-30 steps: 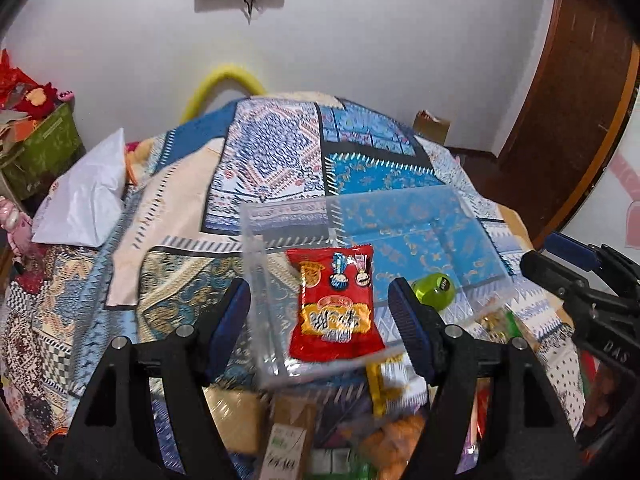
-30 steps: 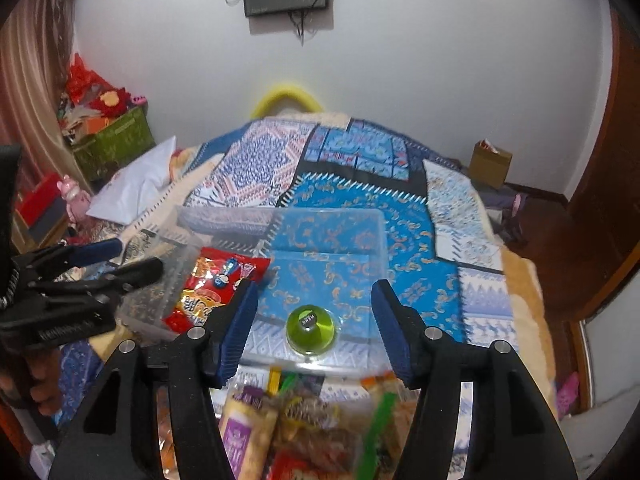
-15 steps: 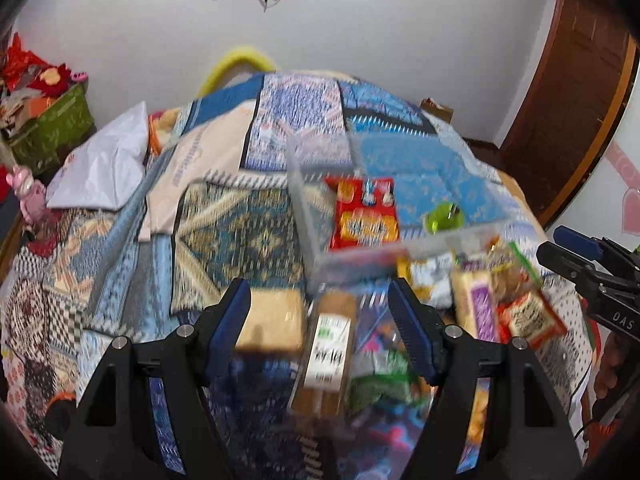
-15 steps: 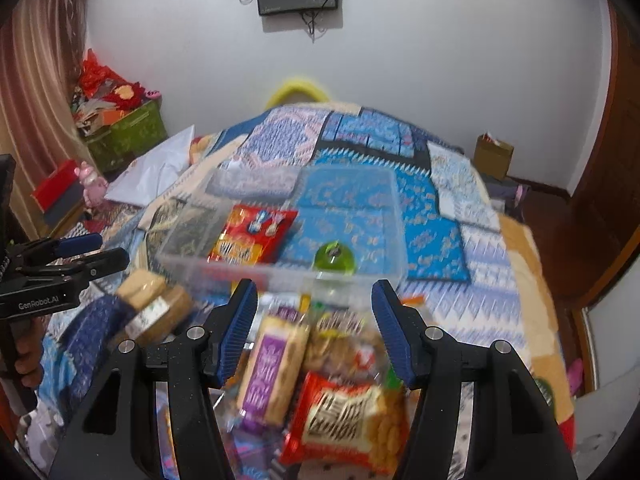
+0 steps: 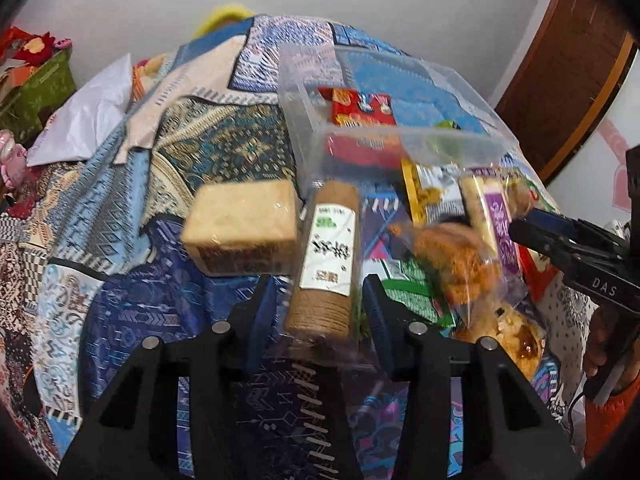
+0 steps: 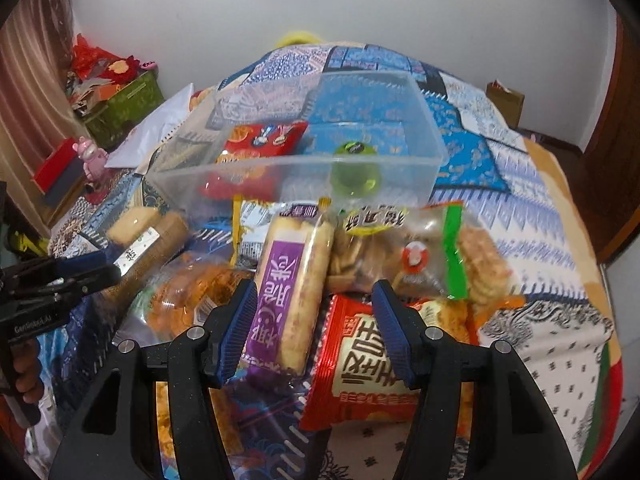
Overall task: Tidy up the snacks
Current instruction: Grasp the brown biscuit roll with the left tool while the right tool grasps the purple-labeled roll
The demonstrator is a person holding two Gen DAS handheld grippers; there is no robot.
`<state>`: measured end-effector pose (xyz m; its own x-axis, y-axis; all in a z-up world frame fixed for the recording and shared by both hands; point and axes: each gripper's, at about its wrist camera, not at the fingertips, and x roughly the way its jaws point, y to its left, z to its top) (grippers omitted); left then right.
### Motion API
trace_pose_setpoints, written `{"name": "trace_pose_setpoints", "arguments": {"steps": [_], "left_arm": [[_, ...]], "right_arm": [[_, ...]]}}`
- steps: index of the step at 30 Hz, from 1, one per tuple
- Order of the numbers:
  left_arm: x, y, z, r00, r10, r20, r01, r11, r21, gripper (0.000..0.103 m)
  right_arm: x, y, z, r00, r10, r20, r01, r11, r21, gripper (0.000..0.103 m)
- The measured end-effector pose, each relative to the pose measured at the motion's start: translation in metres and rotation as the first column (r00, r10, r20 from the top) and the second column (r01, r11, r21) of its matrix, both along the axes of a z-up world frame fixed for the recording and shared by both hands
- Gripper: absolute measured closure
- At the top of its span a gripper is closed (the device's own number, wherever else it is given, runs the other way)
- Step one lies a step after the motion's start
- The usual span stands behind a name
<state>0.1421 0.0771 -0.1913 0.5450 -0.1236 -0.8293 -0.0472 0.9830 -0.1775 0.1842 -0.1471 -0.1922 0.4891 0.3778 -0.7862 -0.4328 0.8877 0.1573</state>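
A clear plastic bin (image 6: 424,128) on the bed holds a red snack packet (image 6: 260,140) and a green cup (image 6: 354,172); the bin also shows in the left wrist view (image 5: 304,128). My left gripper (image 5: 318,312) is open with its jaws on either side of the near end of a brown biscuit roll (image 5: 328,256). A wrapped tan block (image 5: 240,228) lies left of the roll. My right gripper (image 6: 316,328) is open above a purple biscuit packet (image 6: 288,280) and a red snack bag (image 6: 368,364). The left gripper also shows in the right wrist view (image 6: 86,270).
More snack bags lie in a heap before the bin: a clear bag of crackers (image 6: 420,256), an orange snack bag (image 5: 460,264), a yellow packet (image 5: 432,192). A white pillow (image 5: 88,120) and a green box (image 6: 124,100) sit at the left. A wooden door (image 5: 560,64) stands at the right.
Both grippers have pulled back from the bin and dropped low over the snack heap. The left gripper now straddles the brown roll, with its jaws closer together than before. The right one is over the purple packet.
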Motion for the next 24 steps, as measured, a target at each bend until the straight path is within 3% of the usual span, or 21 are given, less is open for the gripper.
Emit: {"name": "trace_pose_setpoints", "arguments": {"steps": [15, 18, 22, 24], "left_arm": [[0.033, -0.007, -0.023, 1.0, 0.012, -0.024, -0.012, 1.0, -0.016, 0.058], [0.033, -0.009, -0.024, 1.0, 0.017, -0.014, -0.017, 1.0, -0.009, 0.062], [0.025, -0.013, -0.019, 1.0, 0.005, 0.003, -0.005, 1.0, -0.001, 0.065], [0.02, -0.015, -0.016, 1.0, -0.002, 0.008, 0.002, 1.0, -0.002, 0.065]], "right_arm": [[0.004, 0.026, -0.017, 0.999, 0.041, 0.006, -0.04, 0.994, -0.102, 0.044], [0.004, 0.025, -0.019, 0.999, 0.038, 0.014, -0.036, 0.994, -0.103, 0.045], [0.0, 0.024, -0.017, 0.999, 0.036, 0.024, -0.033, 0.994, -0.101, 0.056], [-0.001, 0.024, -0.016, 0.999, 0.035, 0.026, -0.032, 0.994, -0.101, 0.057]]}}
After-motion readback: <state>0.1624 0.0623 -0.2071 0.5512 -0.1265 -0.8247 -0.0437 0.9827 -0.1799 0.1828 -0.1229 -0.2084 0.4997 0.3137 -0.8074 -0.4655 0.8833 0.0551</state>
